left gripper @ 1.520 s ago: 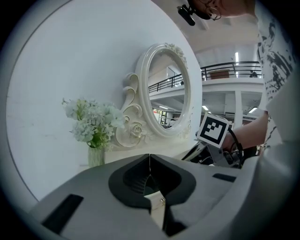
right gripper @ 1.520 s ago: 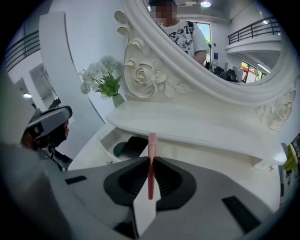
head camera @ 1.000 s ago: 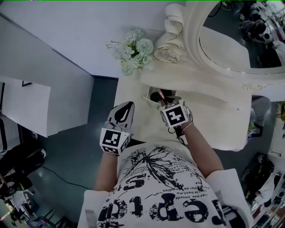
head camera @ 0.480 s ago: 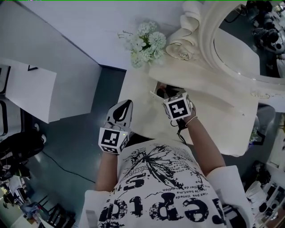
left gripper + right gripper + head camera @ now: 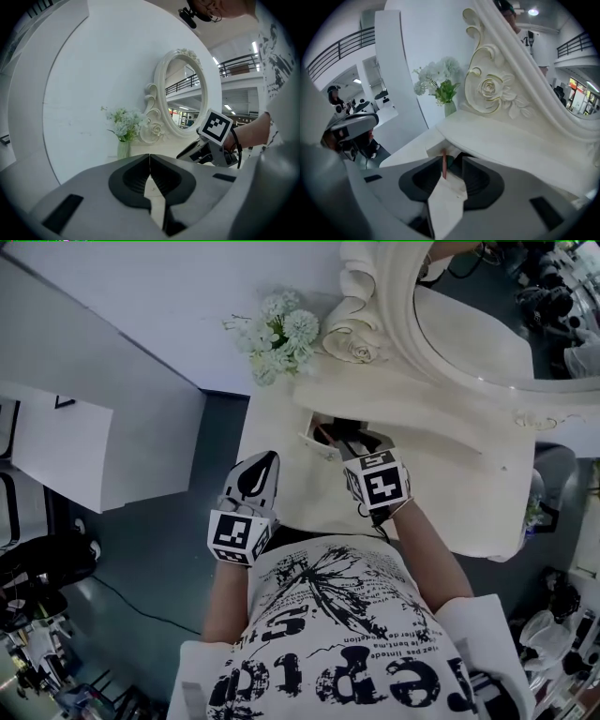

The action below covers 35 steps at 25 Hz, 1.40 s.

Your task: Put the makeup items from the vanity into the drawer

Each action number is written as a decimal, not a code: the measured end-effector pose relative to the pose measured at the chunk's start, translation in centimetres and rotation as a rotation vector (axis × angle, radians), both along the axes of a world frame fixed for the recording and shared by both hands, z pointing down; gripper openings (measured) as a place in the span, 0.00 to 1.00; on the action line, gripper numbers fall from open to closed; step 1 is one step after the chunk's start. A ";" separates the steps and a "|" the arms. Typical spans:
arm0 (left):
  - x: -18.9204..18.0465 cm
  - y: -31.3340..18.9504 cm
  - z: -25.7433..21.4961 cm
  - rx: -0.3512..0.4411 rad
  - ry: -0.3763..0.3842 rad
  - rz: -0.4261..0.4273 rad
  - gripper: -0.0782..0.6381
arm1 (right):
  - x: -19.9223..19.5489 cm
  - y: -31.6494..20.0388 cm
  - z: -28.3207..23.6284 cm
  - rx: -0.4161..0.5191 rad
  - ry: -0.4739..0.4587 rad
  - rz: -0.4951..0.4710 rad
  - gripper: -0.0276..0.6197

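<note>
- Looking down in the head view, my right claw (image 5: 352, 444) hangs over the open drawer (image 5: 312, 441) in the worktop (image 5: 450, 493), and my left claw (image 5: 269, 461) hovers near the worktop's edge.
- Left gripper view: my jaws are pressed together, holding nothing.
- Right gripper view: my jaws have just been opening. A slim pink makeup stick (image 5: 444, 168) in the drawer shows in the gap between them, ungripped.

The left tongs (image 5: 149, 163) sit near level, jaws pressed together and empty. The right tongs (image 5: 451, 168) tilt steeply down off a bare right forearm (image 5: 427, 554), jaws just opened, a thin pink stick (image 5: 444, 166) loose in the gap.
</note>
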<state>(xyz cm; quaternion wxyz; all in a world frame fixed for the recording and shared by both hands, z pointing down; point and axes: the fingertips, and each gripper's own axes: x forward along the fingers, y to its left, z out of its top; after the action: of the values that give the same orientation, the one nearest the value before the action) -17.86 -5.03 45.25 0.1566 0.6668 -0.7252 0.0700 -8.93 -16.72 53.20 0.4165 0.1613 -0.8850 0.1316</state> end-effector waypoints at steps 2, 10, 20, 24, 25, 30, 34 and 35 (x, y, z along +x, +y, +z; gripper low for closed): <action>0.7 -0.5 -0.3 0.011 -0.004 0.021 0.14 | 1.1 -0.4 -0.7 0.009 -0.027 0.039 0.22; 3.4 -2.8 -1.8 0.045 -0.041 0.127 0.14 | 3.8 -1.2 -7.2 0.147 -0.252 0.072 0.07; 7.0 -5.0 -6.1 0.144 -0.108 0.251 0.14 | 9.0 -0.7 -13.3 0.284 -0.518 0.171 0.07; 8.0 -5.8 -7.2 0.158 -0.126 0.279 0.14 | 10.8 -0.7 -14.3 0.341 -0.551 0.206 0.07; 8.1 -6.0 -7.3 0.152 -0.135 0.278 0.14 | 11.2 -0.8 -14.5 0.350 -0.556 0.222 0.07; 8.3 -6.5 -8.4 0.158 -0.136 0.272 0.14 | 12.9 -1.1 -15.8 0.367 -0.624 0.290 0.07; 8.2 -6.6 -9.1 0.172 -0.128 0.268 0.14 | 13.2 -1.3 -16.1 0.405 -0.610 0.295 0.07; 8.2 -6.6 -9.2 0.172 -0.128 0.267 0.14 | 13.2 -1.4 -16.1 0.412 -0.602 0.293 0.07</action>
<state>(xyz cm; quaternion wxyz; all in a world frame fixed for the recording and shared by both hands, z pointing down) -9.62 -11.65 36.05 0.0417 0.7624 -0.6420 0.0698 4.32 -18.12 37.08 0.0738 0.3203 -0.9431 0.0505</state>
